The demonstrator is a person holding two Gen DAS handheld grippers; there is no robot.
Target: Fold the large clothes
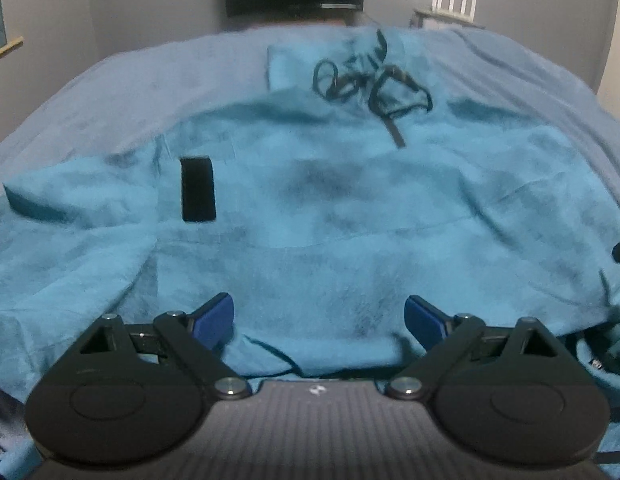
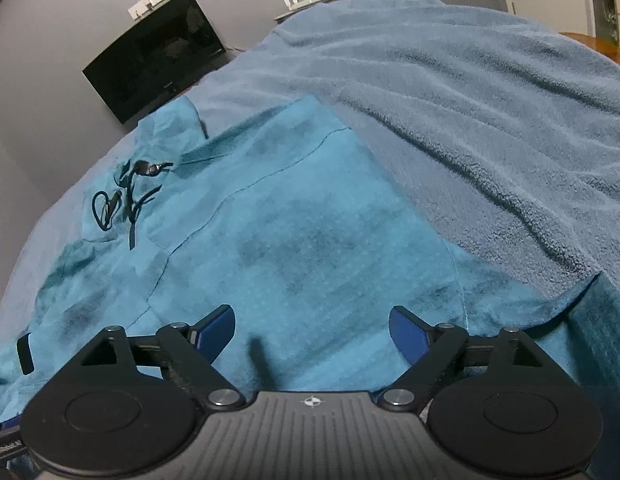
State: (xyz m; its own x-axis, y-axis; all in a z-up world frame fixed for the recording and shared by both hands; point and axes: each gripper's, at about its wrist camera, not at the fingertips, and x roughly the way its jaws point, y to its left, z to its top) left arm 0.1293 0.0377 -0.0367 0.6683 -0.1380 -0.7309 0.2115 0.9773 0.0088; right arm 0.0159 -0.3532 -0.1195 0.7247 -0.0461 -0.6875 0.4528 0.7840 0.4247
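Both grippers are sitting with their jaws spread wide and pinching nothing: the left gripper (image 1: 319,316) is hovering with its blue pads (image 1: 216,318) apart over the near hem of the teal garment (image 1: 330,208), and whether they are touching the cloth is hard to tell. Ahead of these jaws the garment is lying spread on the lighter blue blanket (image 1: 150,80), with a black patch (image 1: 197,189) ahead to the left and a tangled black drawstring (image 1: 370,80) far ahead, blurred. At the right gripper (image 2: 312,330), the same garment is lying between and beyond the open jaws; its drawstring is showing far ahead to the left, and the garment's near edge is being cut off by the gripper body.
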